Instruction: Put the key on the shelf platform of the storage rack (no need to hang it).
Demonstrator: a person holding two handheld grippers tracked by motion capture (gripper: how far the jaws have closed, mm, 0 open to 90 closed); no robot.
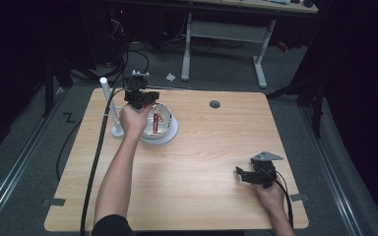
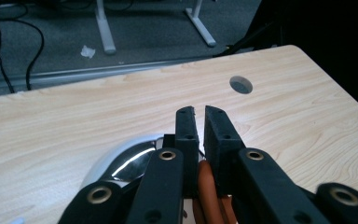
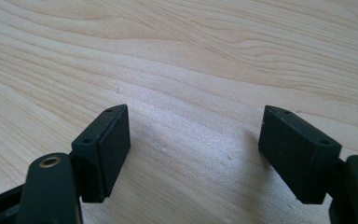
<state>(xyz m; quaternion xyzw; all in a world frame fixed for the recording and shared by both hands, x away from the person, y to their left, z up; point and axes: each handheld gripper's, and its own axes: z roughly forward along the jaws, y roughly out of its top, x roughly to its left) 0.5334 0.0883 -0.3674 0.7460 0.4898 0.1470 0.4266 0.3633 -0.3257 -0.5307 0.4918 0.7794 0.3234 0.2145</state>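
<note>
Two hand-held grippers are in play, one per hand. The left hand-held gripper point(image 1: 139, 96) is held above one round metal bowl point(image 1: 165, 129) that sits on a white base at the far left part of the tabletop point(image 1: 202, 147). In the left gripper view its two black jaws stand nearly together, with a narrow slit between the pads point(image 2: 186, 135), and an orange, sausage-like piece point(image 2: 208, 191) sits between them lower down; so the left hand-held gripper point(image 2: 199, 112) is clenched on that orange piece (its full shape is hidden by the jaws, so what it is stays uncertain). Just beneath and to the left of the jaws the shiny rim of the bowl point(image 2: 126, 163) shows.

From the high view, the bowl holds some small red and yellow items, too small to count reliably. One white upright post point(image 1: 107, 101) on a round foot stands just beside the bowl, on its left. One dark round hole point(image 1: 214, 104) lies in the tabletop farther right, well apart from the bowl.

The right hand-held gripper point(image 1: 248, 176) rests low at the near right part of the tabletop, well apart from the bowl. In the right gripper view its two jaws are spread wide with bare wood point(image 3: 191, 93) between them: the right hand-held gripper point(image 3: 193, 126) is released and grasps nothing.
</note>
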